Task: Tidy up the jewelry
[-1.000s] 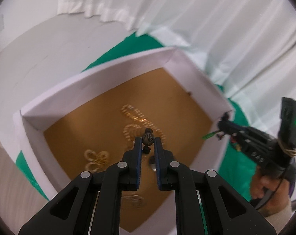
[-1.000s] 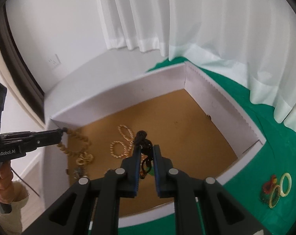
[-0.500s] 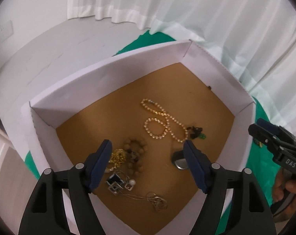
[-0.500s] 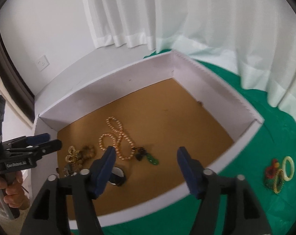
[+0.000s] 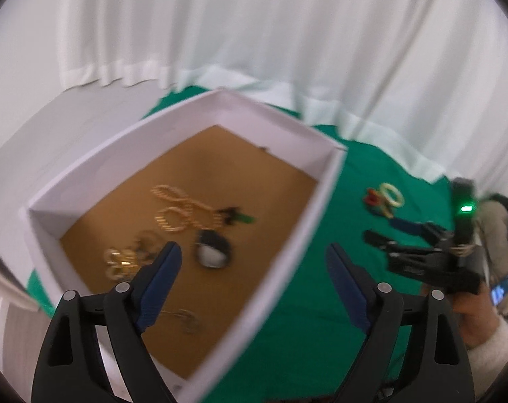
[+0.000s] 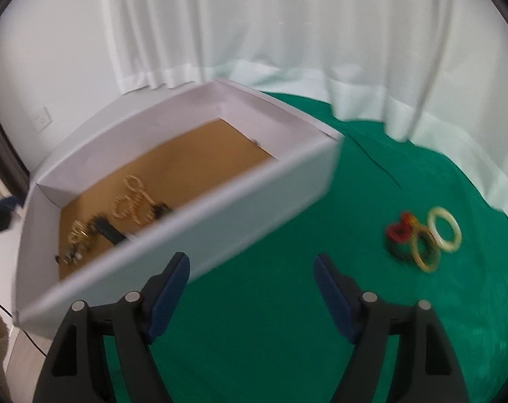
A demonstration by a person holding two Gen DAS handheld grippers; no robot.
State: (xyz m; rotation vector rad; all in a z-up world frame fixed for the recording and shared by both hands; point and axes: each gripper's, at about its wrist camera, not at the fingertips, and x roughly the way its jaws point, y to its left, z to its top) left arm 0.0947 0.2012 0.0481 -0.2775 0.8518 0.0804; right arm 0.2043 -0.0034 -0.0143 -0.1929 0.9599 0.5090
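A white box [image 5: 280,124] with a brown floor holds a gold bead necklace [image 5: 180,208], a green pendant [image 5: 240,216], a dark ring piece [image 5: 212,248] and gold trinkets [image 5: 121,262]. The box [image 6: 254,208] also shows in the right wrist view. My left gripper [image 5: 252,268] is open and empty over the box's right wall. My right gripper [image 6: 252,278] is open and empty over the green cloth [image 6: 287,336]; it also shows in the left wrist view [image 5: 388,235]. Several bangles [image 6: 421,238], red, amber and cream, lie on the cloth to the right; they also show in the left wrist view [image 5: 386,198].
White curtains [image 6: 287,33] hang behind the table and drape onto the cloth. A white wall with a socket [image 6: 42,119] is at the left. The person's hand and sleeve [image 5: 478,322] are at the right edge.
Both grippers opened and dropped their jewelry into the box, then pulled back and swung right. The right gripper now is outside the box, over the cloth.
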